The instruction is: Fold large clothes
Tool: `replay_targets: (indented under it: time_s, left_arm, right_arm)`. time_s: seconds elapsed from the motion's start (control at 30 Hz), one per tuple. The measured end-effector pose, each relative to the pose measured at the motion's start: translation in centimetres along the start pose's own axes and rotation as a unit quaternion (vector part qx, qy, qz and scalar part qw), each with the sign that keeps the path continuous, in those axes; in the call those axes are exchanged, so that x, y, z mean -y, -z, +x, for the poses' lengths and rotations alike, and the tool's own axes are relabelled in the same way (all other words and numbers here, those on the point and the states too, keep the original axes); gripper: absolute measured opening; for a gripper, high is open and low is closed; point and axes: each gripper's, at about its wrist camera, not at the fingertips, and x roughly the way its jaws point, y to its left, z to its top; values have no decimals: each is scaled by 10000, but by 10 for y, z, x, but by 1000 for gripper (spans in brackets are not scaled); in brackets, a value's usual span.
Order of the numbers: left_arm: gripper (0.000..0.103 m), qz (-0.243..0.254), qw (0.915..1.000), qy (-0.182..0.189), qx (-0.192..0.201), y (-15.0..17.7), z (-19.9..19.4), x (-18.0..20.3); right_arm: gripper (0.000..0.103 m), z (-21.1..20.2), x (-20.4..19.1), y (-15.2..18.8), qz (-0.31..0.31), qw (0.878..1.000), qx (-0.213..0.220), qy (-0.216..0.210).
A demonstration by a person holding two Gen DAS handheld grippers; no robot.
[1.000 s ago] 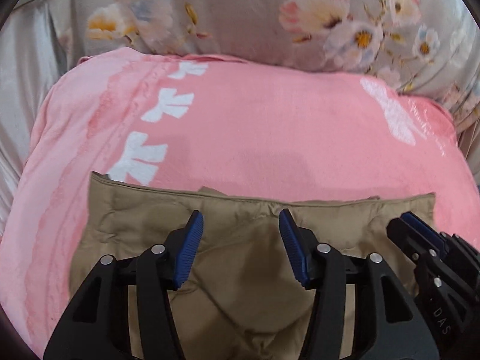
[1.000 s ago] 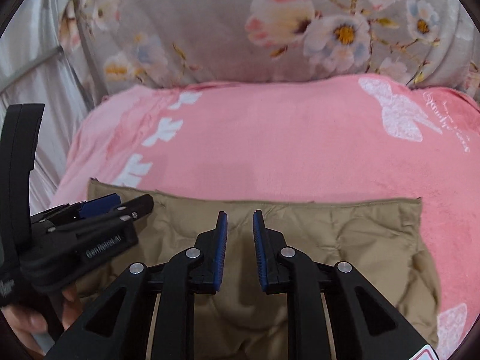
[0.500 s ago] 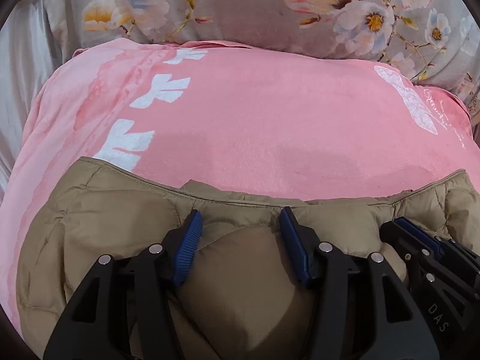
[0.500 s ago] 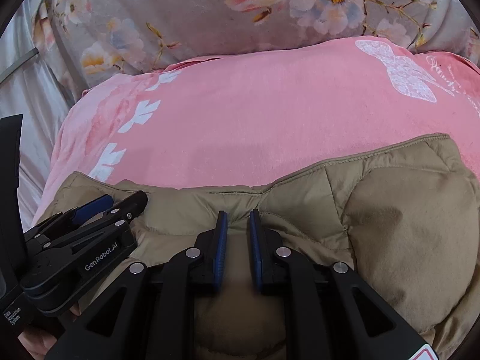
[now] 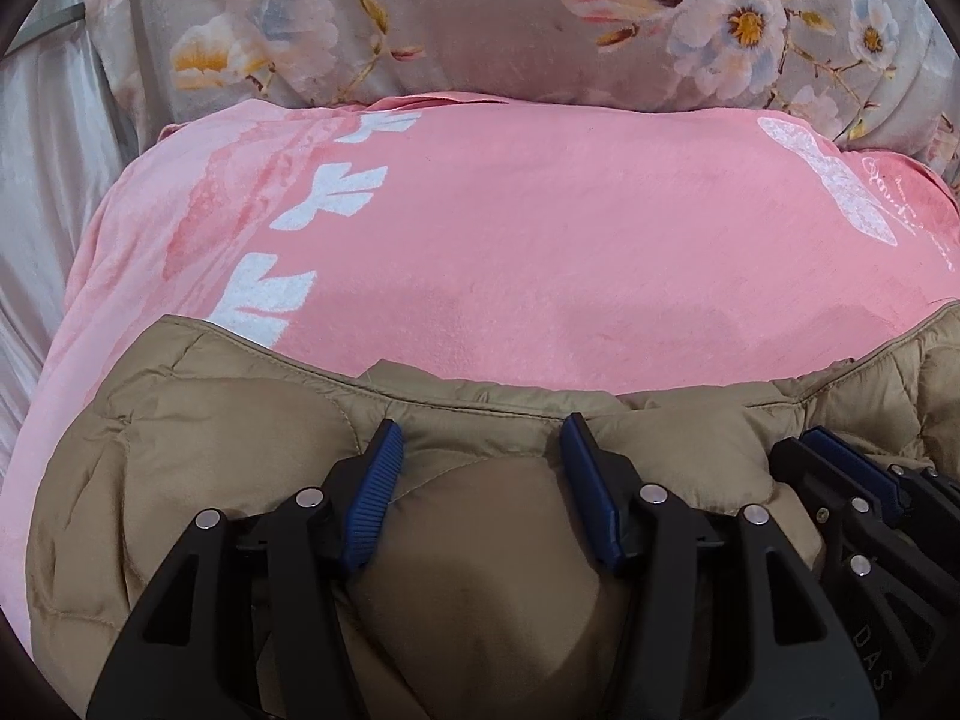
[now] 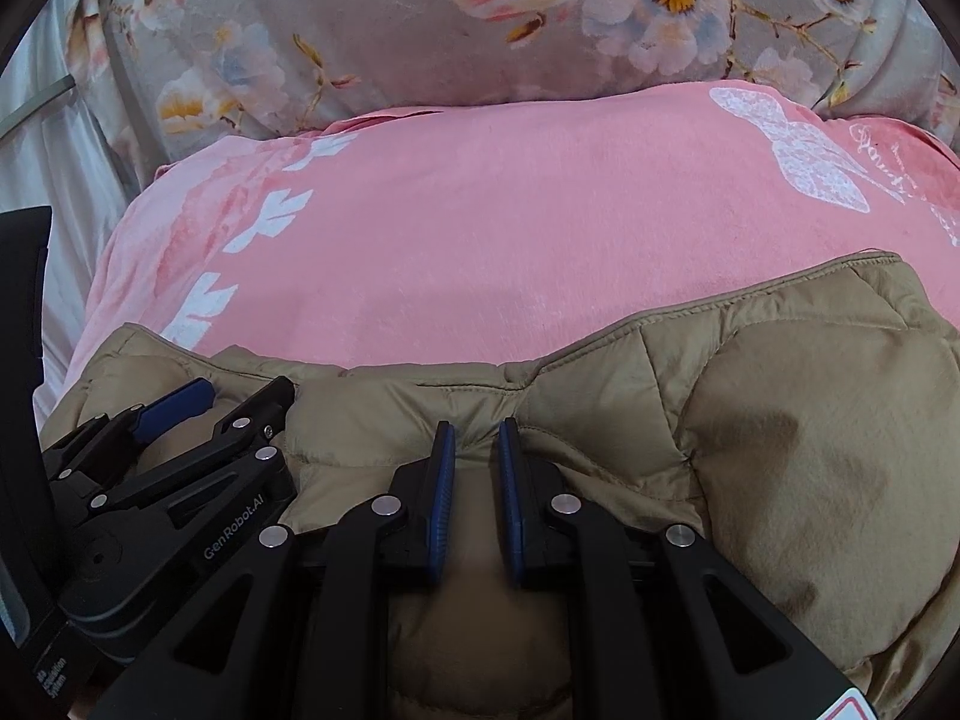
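A tan quilted down jacket [image 5: 228,456] lies bunched on a pink blanket [image 5: 540,240]; it also shows in the right wrist view [image 6: 780,450]. My left gripper [image 5: 480,438] is open, its blue pads pressed down on the jacket with a fabric bulge between them. My right gripper [image 6: 477,438] has its jaws close together with a fold of jacket fabric between them. The right gripper shows at the right edge of the left wrist view [image 5: 840,480]; the left gripper shows at the left of the right wrist view [image 6: 210,408].
The pink blanket [image 6: 510,228] with white bow prints covers the bed. A grey floral quilt [image 5: 480,18] is piled behind it. Pale grey fabric [image 5: 42,150] hangs at the far left.
Both grippers moved down onto the jacket. The flat jacket edge has bunched and puffed up around them and now sits nearer the cameras. The right jaws narrowed slightly.
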Motion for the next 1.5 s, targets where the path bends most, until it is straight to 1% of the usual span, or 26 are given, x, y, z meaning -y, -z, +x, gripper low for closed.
replay_targets:
  time_s: [0.33, 0.43, 0.5, 0.53, 0.57, 0.6, 0.63, 0.67, 0.7, 0.73, 0.77, 0.8, 0.87, 0.93, 1.03, 1.27, 1.5]
  left_arm:
    - [53, 101, 9997, -216, -18, 1, 4, 6]
    - [54, 123, 9997, -221, -36, 0, 4, 6]
    - [54, 109, 9998, -131, -106, 0, 0, 3]
    - [54, 101, 9998, -95, -149, 0, -3, 1]
    - [54, 34, 9998, -8, -193, 2, -15, -5]
    - [54, -69, 9997, 114, -191, 5, -30, -12]
    - [54, -183, 9991, 322, -185, 12, -51, -21]
    - [55, -205, 9988, 407, -179, 17, -63, -25]
    - [59, -218, 9986, 448, -177, 24, -77, -29]
    - [61, -268, 9985, 449, -169, 33, -87, -33]
    - [63, -324, 9983, 444, -206, 41, -92, -35]
    - [63, -368, 9978, 467, -277, 48, -93, -36]
    - [63, -472, 9967, 549, -380, 63, -92, -37]
    - [64, -435, 9972, 465, -394, 72, -91, -35]
    - [67, -366, 9983, 317, -310, 81, -89, -32]
    - [68, -218, 9997, 52, -100, 91, -84, -22]
    - [68, -157, 9999, -65, 15, 96, -81, -18]
  right_arm:
    - [11, 3, -3, 1, -65, 9999, 15, 129]
    - [11, 3, -2, 0, -35, 10000, 15, 71]
    - [11, -1, 2, -1, 61, 10000, -3, -50]
    - [12, -13, 8, 1, 223, 9997, -24, -30]
    - [16, -31, 11, 3, 373, 9992, 69, -127]
    - [18, -48, 12, 6, 438, 9986, 170, -258]
    - [18, -70, 11, 13, 417, 9981, 262, -372]
    - [18, -84, 8, 19, 335, 9983, 307, -369]
    - [18, -96, 5, 27, 241, 9987, 341, -298]
    - [19, -104, 3, 35, 191, 9990, 331, -238]
    - [19, -108, 3, 44, 187, 9990, 299, -284]
    - [19, -108, 2, 51, 212, 9988, 275, -336]
    - [19, -105, 0, 65, 192, 9990, 263, -300]
    - [20, -99, -6, 78, 52, 9991, 359, -217]
    - [20, -95, -9, 89, -75, 9987, 498, -102]
    - [20, -87, -18, 98, -307, 9977, 563, 197]
    - [20, -84, -20, 98, -335, 9977, 517, 290]
